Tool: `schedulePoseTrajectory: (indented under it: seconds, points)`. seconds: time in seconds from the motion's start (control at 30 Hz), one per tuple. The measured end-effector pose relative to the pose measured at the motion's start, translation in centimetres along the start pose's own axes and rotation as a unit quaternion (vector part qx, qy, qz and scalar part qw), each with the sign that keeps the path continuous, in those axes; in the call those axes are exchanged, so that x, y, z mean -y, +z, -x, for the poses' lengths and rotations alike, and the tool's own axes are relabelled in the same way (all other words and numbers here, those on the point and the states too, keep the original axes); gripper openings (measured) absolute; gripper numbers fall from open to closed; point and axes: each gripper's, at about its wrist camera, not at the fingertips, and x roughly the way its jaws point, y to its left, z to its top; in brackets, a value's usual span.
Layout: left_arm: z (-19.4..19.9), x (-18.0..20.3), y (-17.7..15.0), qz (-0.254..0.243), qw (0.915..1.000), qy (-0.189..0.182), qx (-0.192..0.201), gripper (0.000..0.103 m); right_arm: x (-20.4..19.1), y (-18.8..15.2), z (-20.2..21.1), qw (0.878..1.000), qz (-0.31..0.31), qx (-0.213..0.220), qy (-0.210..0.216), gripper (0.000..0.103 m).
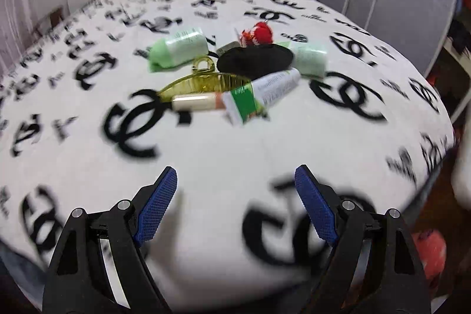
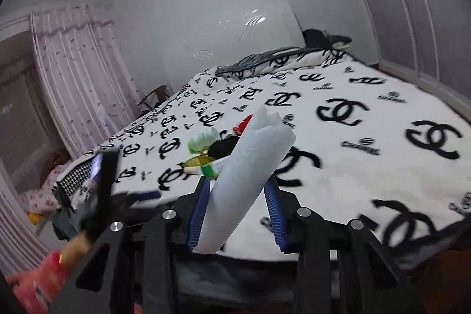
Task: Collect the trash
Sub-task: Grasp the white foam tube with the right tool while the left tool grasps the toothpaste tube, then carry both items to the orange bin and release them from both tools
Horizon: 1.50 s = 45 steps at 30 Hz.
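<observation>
Right gripper (image 2: pixel 238 196) — jaws closed on a white foam sheet (image 2: pixel 250 164), which stands up tilted between the pads, off the bed (image 2: pixel 368 155). Left gripper (image 1: pixel 235 202): jaws wide apart, nothing between them, above bare blanket. Remaining clutter — green tube (image 1: pixel 265 91), yellow hair clip (image 1: pixel 206 80), green bottle (image 1: pixel 179 49) — lies ahead mid-bed. Risk: soft foam could compress and slip out during carry.
</observation>
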Motion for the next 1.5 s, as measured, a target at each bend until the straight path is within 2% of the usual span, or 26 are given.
schedulePoseTrajectory:
  seconds: [0.2,0.33,0.4,0.47,0.53,0.6,0.7,0.77,0.87,0.97,1.03,1.17,1.33,1.5]
  points:
    - [-4.7,0.0,4.0,0.032,0.9990,-0.026,-0.015,0.080,1.2,-0.6,1.2,1.000,0.010,0.001,0.005,0.039]
    - [-6.2,0.1,5.1,0.050,0.9978,-0.037,-0.023,0.080,1.7,-0.8,1.3,1.000,0.014,0.003,0.005,0.039]
    - [-6.2,0.1,5.3,0.065,0.9961,-0.057,-0.015,0.079,1.9,-0.9,1.1,1.000,0.013,0.003,0.005,0.039]
    - [-6.1,0.6,5.3,0.068,0.9941,-0.084,-0.008,0.069,2.2,-1.1,0.9,1.000,0.009,0.001,0.007,0.039]
    - [-6.0,1.3,5.1,0.058,0.9947,-0.085,-0.006,0.065,2.4,-1.3,0.5,1.000,0.007,-0.003,0.008,0.039]
    - [-6.3,1.8,4.9,0.053,0.9947,-0.087,-0.011,0.055,2.5,-1.5,0.1,1.000,0.003,-0.009,0.010,0.039]
    - [-6.5,1.7,5.1,0.065,0.9914,-0.113,-0.011,0.028,2.5,-1.8,-0.4,1.000,0.001,-0.015,0.010,0.040]
    - [-6.9,1.9,5.1,0.073,0.9875,-0.139,-0.017,0.017,2.5,-2.0,-0.6,1.000,-0.002,-0.019,0.012,0.040]
    - [-7.0,3.2,5.0,0.046,0.9908,-0.127,-0.012,0.014,2.2,-2.2,-0.5,1.000,-0.001,-0.021,0.009,0.040]
    - [-6.5,3.9,5.0,0.038,0.9903,-0.134,0.001,0.009,2.0,-2.4,-0.3,1.000,0.004,-0.023,0.004,0.040]
    - [-6.2,4.1,4.9,0.038,0.9904,-0.133,0.009,0.008,2.0,-2.6,-0.3,1.000,0.006,-0.027,0.004,0.040]
    - [-4.2,4.4,4.2,0.027,0.9913,-0.119,0.049,0.008,1.8,-2.8,0.0,1.000,0.009,-0.029,0.001,0.040]
    - [-2.6,4.6,3.2,0.021,0.9920,-0.112,0.055,0.008,1.3,-3.4,0.4,0.999,0.015,-0.036,0.004,0.040]
    - [3.0,4.6,0.0,0.008,0.9884,-0.129,0.080,0.008,0.1,-4.4,2.2,0.998,0.046,-0.040,0.007,0.040]
